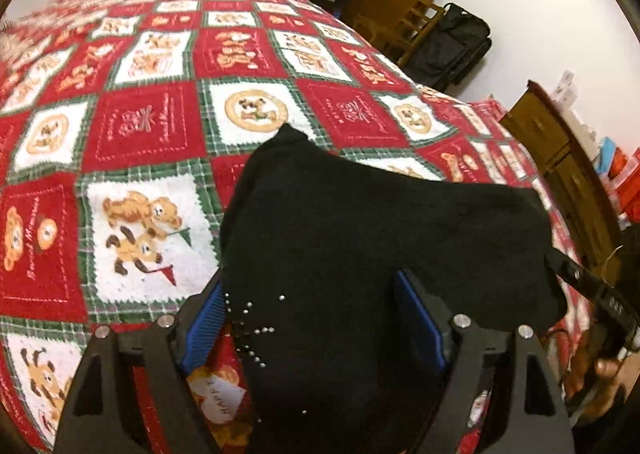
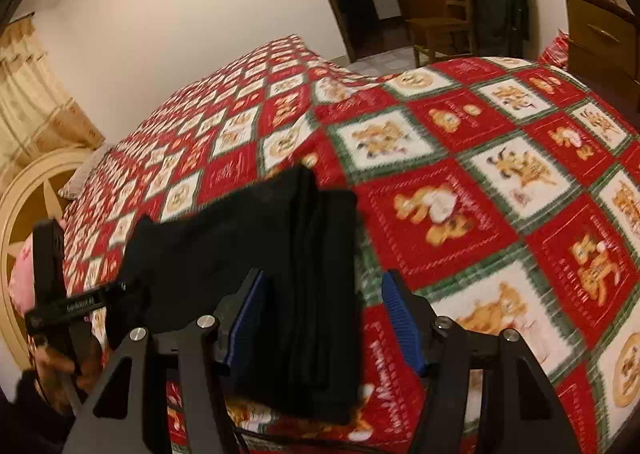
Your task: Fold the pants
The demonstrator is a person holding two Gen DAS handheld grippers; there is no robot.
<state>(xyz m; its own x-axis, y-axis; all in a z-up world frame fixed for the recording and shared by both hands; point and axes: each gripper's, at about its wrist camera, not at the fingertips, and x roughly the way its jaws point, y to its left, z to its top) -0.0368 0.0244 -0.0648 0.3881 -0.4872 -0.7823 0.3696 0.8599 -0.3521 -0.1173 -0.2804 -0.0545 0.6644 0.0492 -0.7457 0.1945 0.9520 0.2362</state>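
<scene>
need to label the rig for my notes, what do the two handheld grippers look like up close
Both match: the left gripper and right gripper have matte black angular fingers with triangular cutouts, silver round bolt heads at the joints, and ribbed blue pads on the inner faces. The right wrist view shows the left one's black bar with small white lettering, too blurred to read, and a dark sleeve.

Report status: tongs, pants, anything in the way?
Left tongs open, right tongs open, pads off the cloth. Black pants folded in a compact stack on the patchwork bedspread. Nothing in the way.
</scene>
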